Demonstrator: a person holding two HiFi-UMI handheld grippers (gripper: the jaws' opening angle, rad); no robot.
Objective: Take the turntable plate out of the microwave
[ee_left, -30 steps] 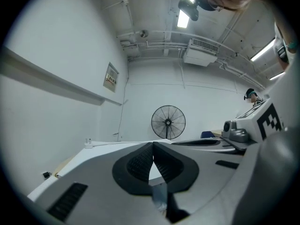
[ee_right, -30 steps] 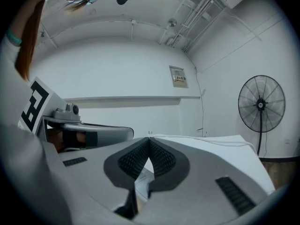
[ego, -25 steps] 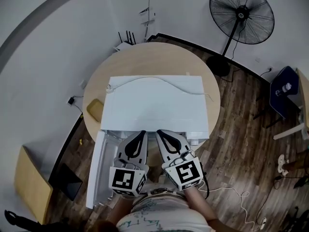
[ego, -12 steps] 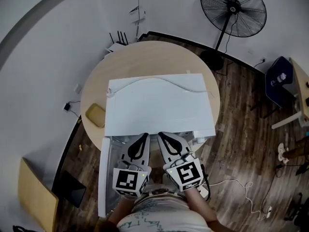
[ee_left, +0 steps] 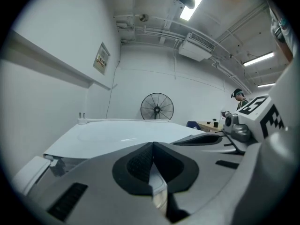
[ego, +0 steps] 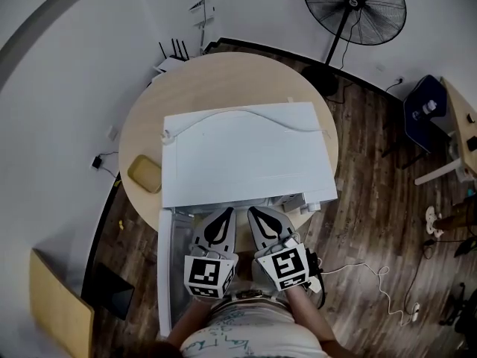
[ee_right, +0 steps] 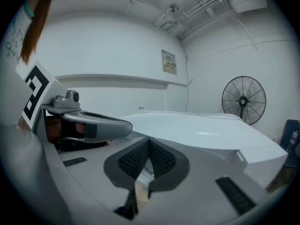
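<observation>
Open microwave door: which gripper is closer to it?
Left. In the head view the left gripper sits just right of the open door; the right gripper is farther right, beyond the left one.

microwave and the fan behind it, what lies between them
Head view: bare table behind the microwave, then wooden floor up to the fan.

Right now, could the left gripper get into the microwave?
Probably yes: the door stands swung open, and the left gripper, fingers shut, hangs just before the front of the microwave with nothing seen between.
</observation>
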